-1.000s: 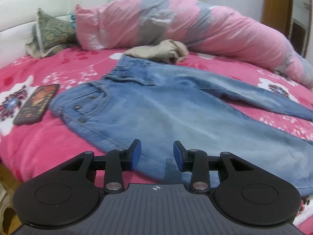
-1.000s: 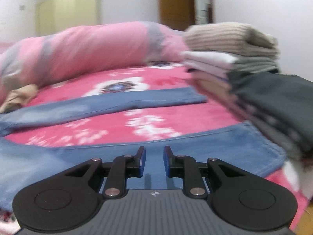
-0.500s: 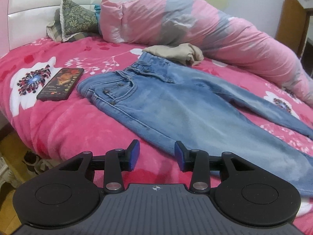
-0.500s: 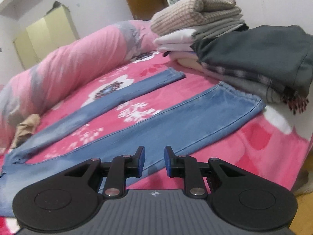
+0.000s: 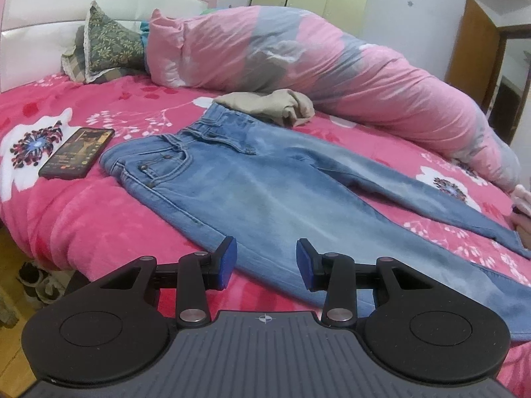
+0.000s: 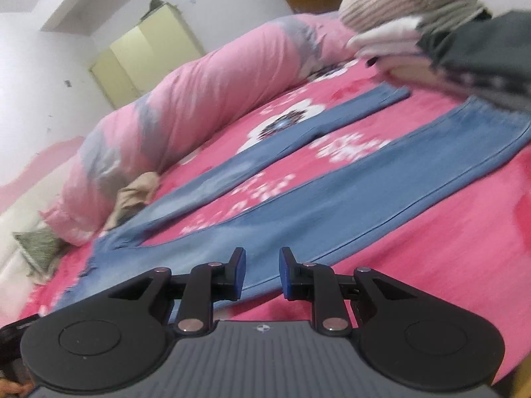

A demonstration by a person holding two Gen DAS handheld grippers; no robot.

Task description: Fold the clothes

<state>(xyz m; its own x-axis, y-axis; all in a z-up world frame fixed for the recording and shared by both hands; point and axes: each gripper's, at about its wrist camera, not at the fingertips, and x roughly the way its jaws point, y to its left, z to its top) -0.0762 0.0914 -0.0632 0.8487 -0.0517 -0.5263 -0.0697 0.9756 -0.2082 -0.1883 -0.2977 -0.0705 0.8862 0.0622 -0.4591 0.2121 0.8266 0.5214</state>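
Light blue jeans (image 5: pixel 265 182) lie flat on the pink flowered bed, waistband toward the headboard at left, both legs spread apart and running right. In the right wrist view the jeans (image 6: pixel 332 199) stretch from lower left to the hems at upper right. My left gripper (image 5: pixel 265 262) hovers open above the near edge of the near thigh, holding nothing. Also open and empty, my right gripper (image 6: pixel 262 272) hangs over the near leg's lower edge, and this view is tilted.
A phone (image 5: pixel 78 152) lies left of the waistband. A beige garment (image 5: pixel 275 106) sits by the waistband against a long rolled pink quilt (image 5: pixel 332 66). A green pillow (image 5: pixel 109 46) leans at the headboard. A stack of folded clothes (image 6: pixel 448 26) stands beyond the hems. Shoes (image 5: pixel 33 282) sit on the floor.
Both grippers have pulled back and risen from the jeans, so more of the bed shows. The right wrist view has tilted. Both stay open.
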